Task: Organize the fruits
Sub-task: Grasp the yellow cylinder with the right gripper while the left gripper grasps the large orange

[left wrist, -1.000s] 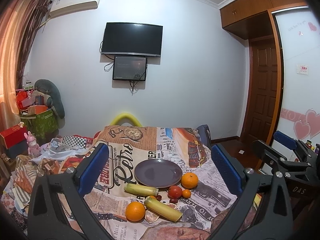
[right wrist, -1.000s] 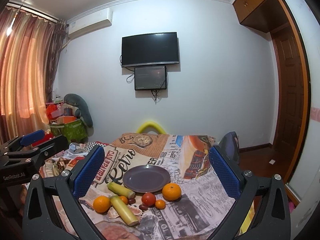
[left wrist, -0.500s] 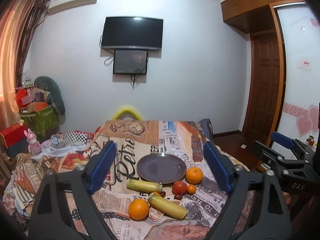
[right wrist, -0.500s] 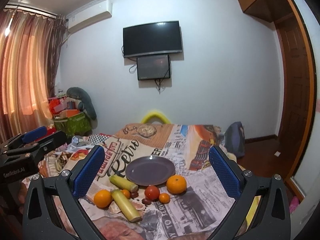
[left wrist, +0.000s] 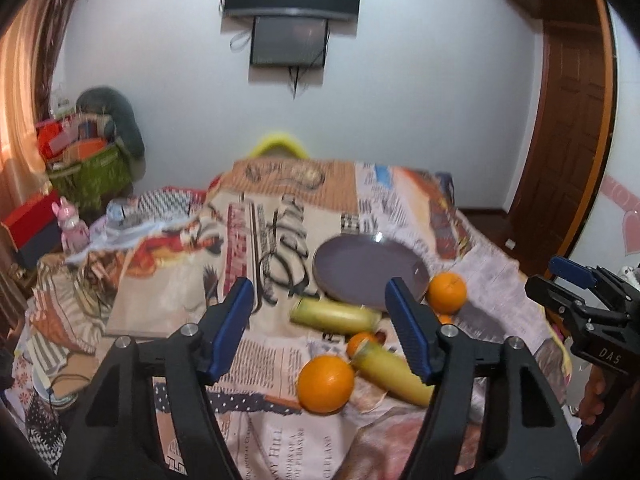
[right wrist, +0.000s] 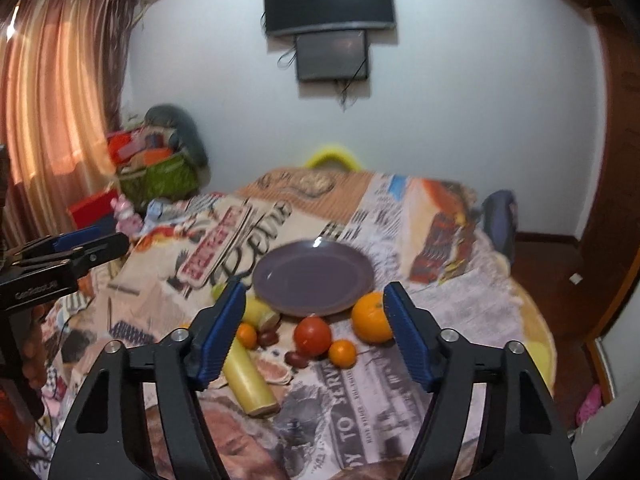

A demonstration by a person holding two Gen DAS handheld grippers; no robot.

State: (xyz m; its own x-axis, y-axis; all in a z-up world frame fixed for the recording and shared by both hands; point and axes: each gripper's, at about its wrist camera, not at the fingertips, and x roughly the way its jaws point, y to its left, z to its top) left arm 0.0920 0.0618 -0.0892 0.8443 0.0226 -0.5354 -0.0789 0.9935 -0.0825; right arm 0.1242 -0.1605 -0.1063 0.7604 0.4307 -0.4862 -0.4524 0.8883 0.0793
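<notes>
Both tools (left wrist: pixel 320 316) (right wrist: pixel 312 316) closing, empty.

The right claw (right wrist: pixel 316 336), jaws closing on nothing, hangs above a tomato (right wrist: pixel 312 336) beside the purple plate (right wrist: pixel 312 276).

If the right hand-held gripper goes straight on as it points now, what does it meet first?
Probably the red tomato, which sits midway between the closing, empty jaws of the right hand-held gripper, just before the purple plate. Depth is unclear.

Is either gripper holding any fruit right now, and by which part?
Nothing is held. The left gripper and right gripper are closing on air above the fruit.
</notes>
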